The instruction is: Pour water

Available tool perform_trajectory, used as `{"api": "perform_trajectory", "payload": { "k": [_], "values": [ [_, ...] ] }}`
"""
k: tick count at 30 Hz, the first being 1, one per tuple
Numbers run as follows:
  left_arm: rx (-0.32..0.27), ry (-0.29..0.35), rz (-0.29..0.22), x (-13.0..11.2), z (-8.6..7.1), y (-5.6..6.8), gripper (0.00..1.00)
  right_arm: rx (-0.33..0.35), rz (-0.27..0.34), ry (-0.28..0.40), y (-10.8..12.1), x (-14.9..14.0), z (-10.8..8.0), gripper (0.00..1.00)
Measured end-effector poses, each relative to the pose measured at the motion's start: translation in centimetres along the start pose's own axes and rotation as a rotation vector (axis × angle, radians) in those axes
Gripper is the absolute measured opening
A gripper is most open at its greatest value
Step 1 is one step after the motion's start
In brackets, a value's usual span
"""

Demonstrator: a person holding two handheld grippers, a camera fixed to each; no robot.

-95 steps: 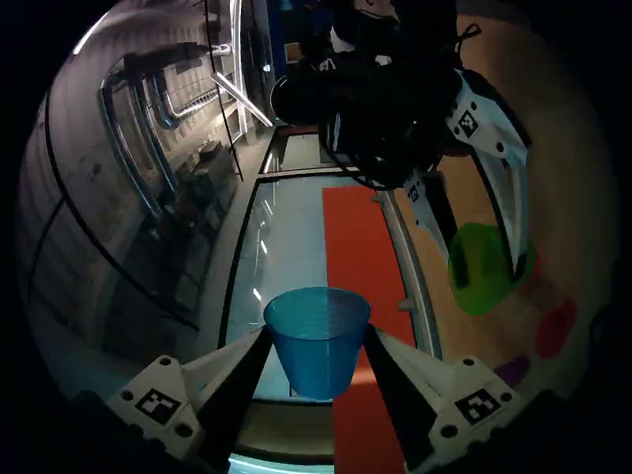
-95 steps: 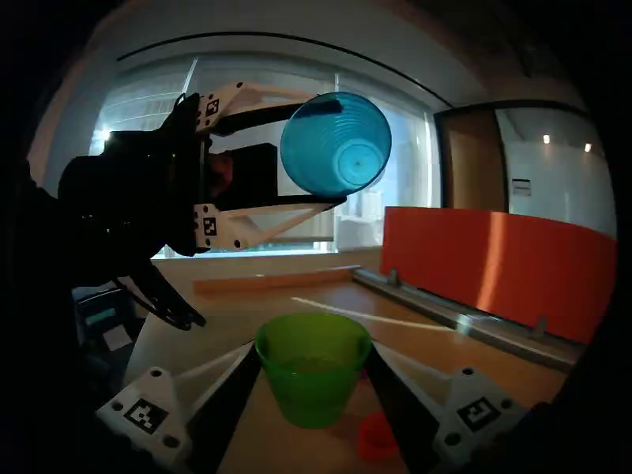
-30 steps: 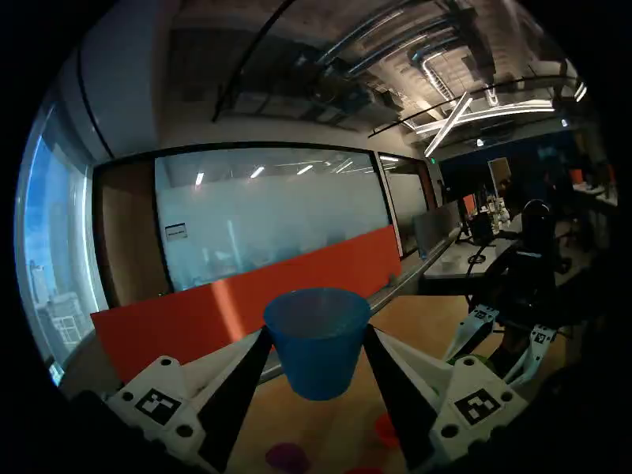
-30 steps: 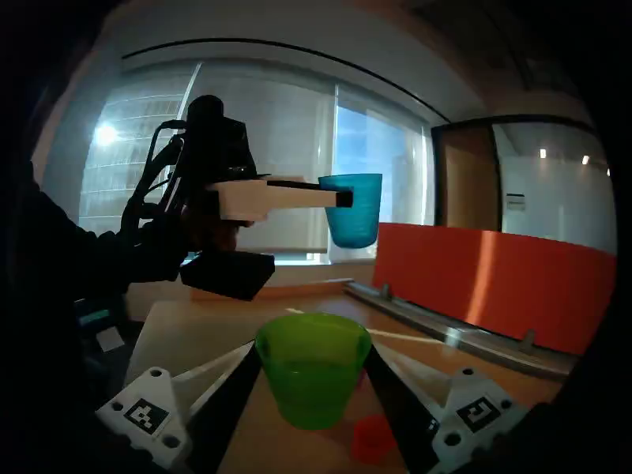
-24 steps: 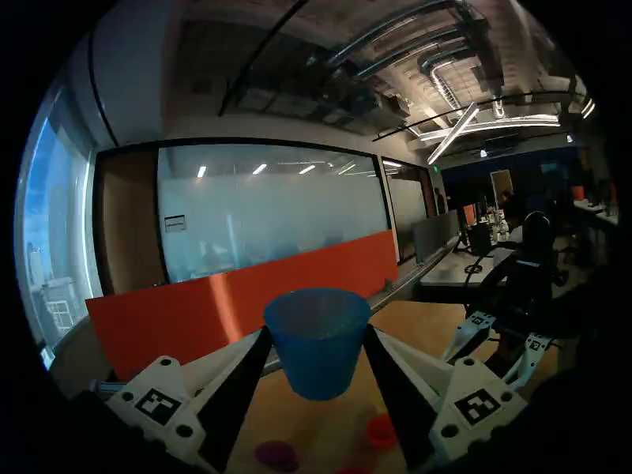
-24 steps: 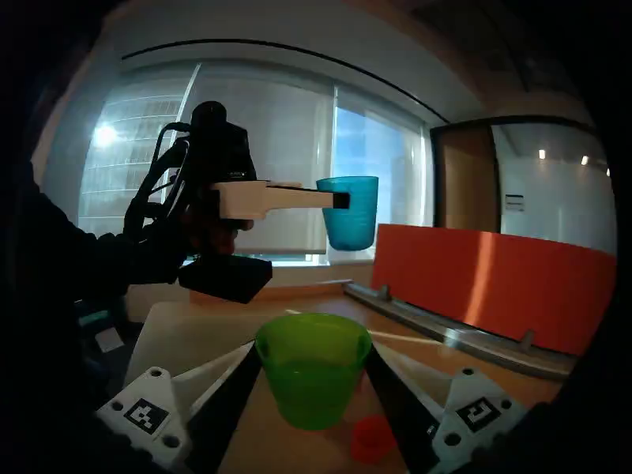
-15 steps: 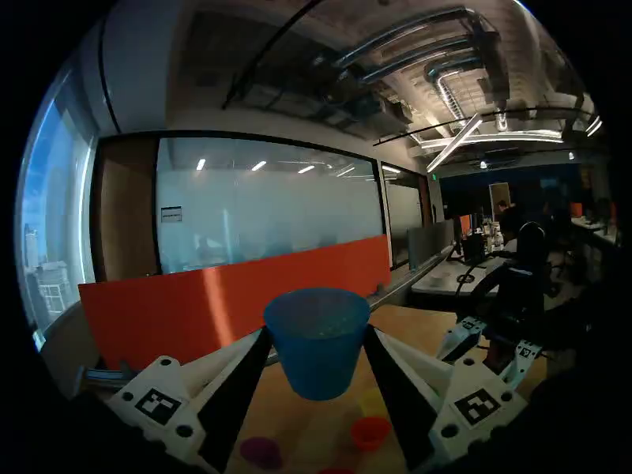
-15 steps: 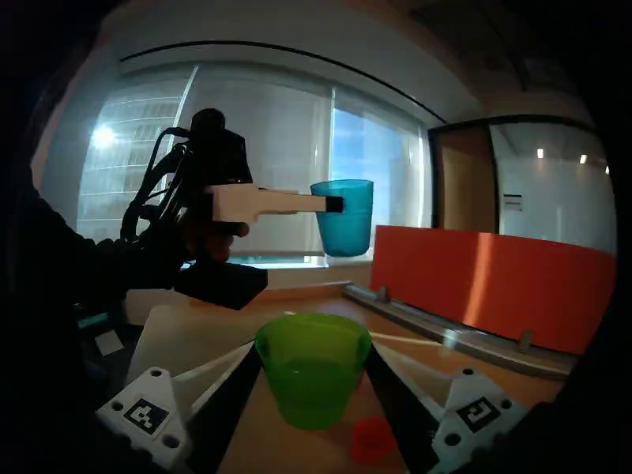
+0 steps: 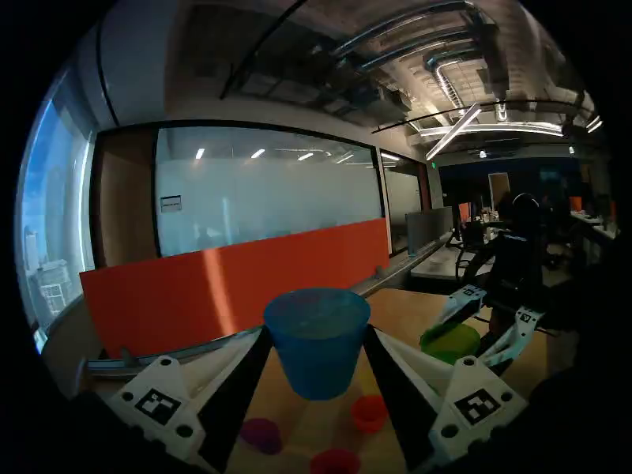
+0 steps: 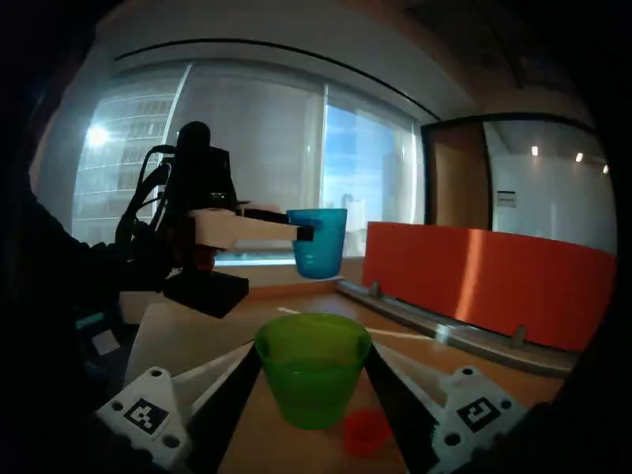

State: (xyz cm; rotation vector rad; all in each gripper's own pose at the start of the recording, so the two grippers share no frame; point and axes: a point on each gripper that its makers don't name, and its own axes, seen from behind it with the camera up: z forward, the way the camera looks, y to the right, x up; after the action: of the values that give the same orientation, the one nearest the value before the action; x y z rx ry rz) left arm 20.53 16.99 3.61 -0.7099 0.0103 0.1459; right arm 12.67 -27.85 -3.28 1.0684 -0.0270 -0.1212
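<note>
My left gripper is shut on a blue cup, held upright above the wooden table. In the right gripper view that same blue cup hangs in the air at mid-left, with the left gripper and a hand behind it. My right gripper is shut on a green cup that holds some water and stands upright. The left gripper view shows this green cup at the right between the white fingers of the right gripper.
An orange partition runs along the table's far edge on a metal rail. Small cups lie on the table: orange, purple, red; a red one sits beside the green cup. Windows stand behind.
The blue cup has gone from tipped over the green cup to upright, and has since come down and to the left. The green cup stays still in my right gripper.
</note>
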Motion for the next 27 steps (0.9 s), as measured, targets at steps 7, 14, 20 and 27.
{"api": "perform_trajectory", "payload": {
  "k": [7,14,20,27],
  "values": [
    [-0.016,-0.023,-0.007,-1.7,-0.7,0.6,0.84,-0.023,0.006,-0.027,0.6,-0.9,-1.6,0.91],
    [-0.055,-0.034,0.008,-2.8,-1.4,2.1,0.84,-0.061,0.016,-0.04,1.7,-1.2,-3.5,0.91],
    [-0.082,-0.044,0.0,-3.6,-1.5,3.1,0.84,-0.081,0.027,-0.047,2.3,-1.3,-4.6,0.91],
    [-0.115,-0.071,0.004,-5.2,-1.9,4.4,0.84,-0.089,0.012,-0.077,2.3,-1.9,-5.5,0.91]
  ]
}}
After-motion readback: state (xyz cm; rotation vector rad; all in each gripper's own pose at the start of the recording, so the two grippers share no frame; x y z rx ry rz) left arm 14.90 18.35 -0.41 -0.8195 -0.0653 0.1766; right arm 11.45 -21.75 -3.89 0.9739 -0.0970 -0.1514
